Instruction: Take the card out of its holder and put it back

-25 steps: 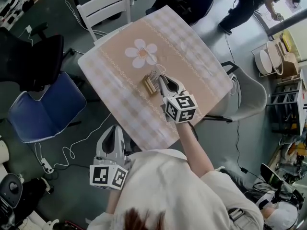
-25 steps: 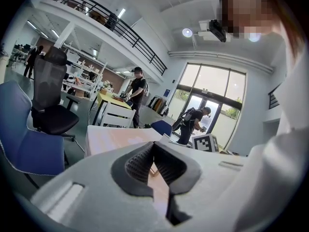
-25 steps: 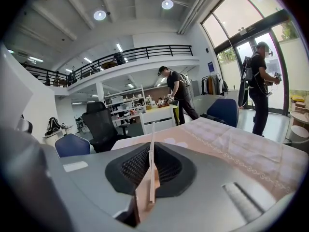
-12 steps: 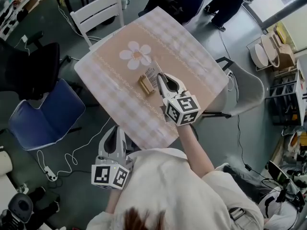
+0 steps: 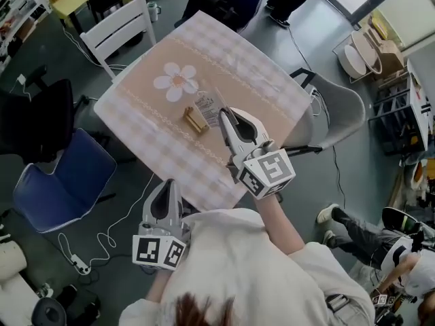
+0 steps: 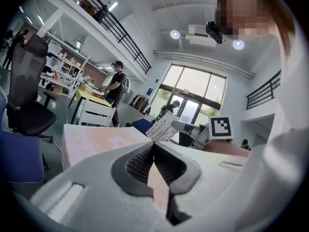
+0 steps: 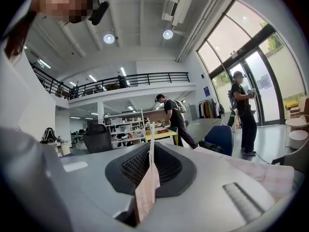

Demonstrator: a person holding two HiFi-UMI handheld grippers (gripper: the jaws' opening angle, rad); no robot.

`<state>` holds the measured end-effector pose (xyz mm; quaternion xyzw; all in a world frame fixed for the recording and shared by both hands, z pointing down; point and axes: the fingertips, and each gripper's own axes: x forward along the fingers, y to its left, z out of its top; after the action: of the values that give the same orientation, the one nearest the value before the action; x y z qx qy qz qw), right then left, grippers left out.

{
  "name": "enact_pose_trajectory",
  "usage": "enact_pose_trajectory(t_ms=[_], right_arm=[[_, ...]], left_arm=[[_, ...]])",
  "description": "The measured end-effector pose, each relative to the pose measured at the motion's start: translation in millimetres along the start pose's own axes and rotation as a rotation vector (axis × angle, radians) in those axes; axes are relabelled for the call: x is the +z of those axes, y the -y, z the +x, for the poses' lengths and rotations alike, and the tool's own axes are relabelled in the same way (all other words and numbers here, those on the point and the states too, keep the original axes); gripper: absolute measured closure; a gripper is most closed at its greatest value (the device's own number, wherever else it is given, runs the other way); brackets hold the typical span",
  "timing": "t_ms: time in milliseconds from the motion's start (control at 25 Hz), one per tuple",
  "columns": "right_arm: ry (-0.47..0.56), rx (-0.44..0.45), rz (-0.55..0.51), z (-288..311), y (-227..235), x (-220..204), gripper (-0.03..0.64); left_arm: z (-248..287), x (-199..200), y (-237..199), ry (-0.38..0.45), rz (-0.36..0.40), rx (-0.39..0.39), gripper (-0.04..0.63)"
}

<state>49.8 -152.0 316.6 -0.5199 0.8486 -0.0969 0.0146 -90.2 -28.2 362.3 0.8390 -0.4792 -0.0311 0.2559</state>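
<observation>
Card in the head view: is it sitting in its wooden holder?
No, the right hand-held gripper pinches the card, clear of the holder on the table.

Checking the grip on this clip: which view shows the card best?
Left gripper view: the card shows its printed face, tilted, pinched by the right gripper above the table. Head view shows it small, near the wooden holder. Right gripper view shows it edge-on between closed jaws.

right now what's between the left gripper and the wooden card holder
Only bare checked tablecloth lies between the left gripper and the card holder, as the head view shows.
</observation>
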Motion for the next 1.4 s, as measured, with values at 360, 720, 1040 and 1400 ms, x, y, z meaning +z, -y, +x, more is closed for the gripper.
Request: enact_pose_trajectory(t_ms=[360, 720, 1040, 1400], right_arm=[[0.084, -0.087, 0.008, -81.6, -15.6, 23.7, 0.601], [0.052, -0.181, 0.024, -157.8, -24.5, -7.8, 0.601], [0.026, -0.191, 0.041, -186.2, -38.2, -24.6, 0.601], [0.034, -0.223, 0.043, -196.5, -35.4, -25.9, 0.600]], left_arm=[[5.0, -6.1, 25.6, -0.050, 0.036, -0.166, 0.595], [10.4, -20.5, 55.6, -0.129, 0.086, -0.326, 0.595], [6.3, -11.8, 57.2, -0.091, 0.200, -0.281, 0.595], [4.8, -1.4, 40.4, -0.040, 0.192, -0.190, 0.595]])
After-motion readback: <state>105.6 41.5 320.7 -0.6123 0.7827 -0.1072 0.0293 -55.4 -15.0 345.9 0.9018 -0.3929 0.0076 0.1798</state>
